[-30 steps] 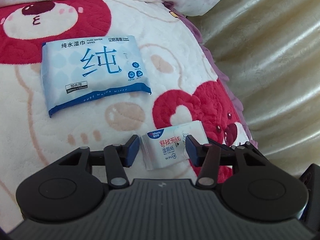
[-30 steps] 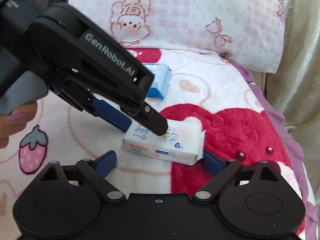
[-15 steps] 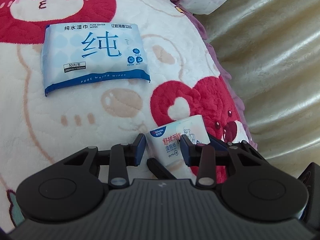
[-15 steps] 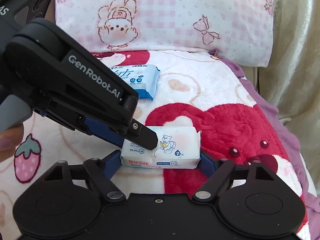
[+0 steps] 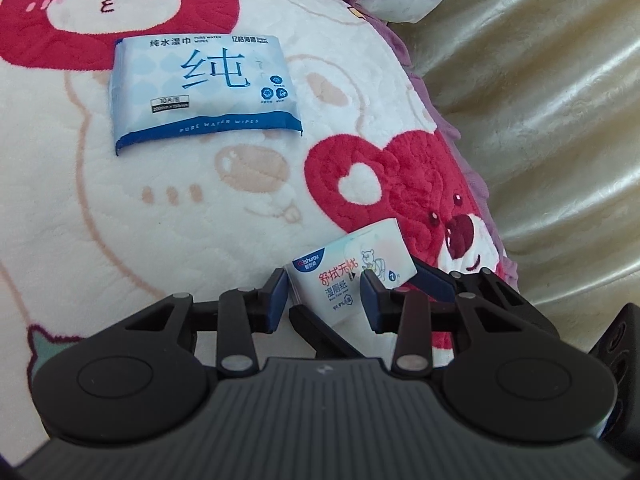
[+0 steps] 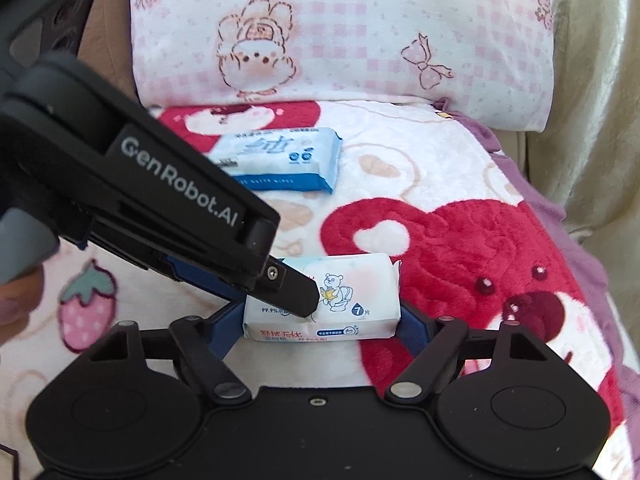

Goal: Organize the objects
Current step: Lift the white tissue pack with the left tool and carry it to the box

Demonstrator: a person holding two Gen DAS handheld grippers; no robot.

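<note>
Wipes, small pack (image 6: 322, 304), lay on the fleece blanket (image 5: 120, 220) over the edge of the red bear print (image 6: 480, 264), printed face up. The right gripper (image 6: 322, 320) straddled the pack along its length, blue pads (image 6: 408, 318) against both short ends, so it was closed on the pack. The left gripper (image 5: 324, 294) gripped the same pack across its width; in the left wrist view its pads (image 5: 370, 300) pressed the pack's two sides, and in the right wrist view one black fingertip (image 6: 296, 294) lay on the pack's top face. The larger blue pure-water wipes pack (image 5: 204, 92) lay flat farther up the blanket, well apart from both grippers, near the pink checked pillow (image 6: 340, 32). A cream fabric surface (image 5: 540, 120) bordered the blanket's purple edge (image 5: 436, 120).
</note>
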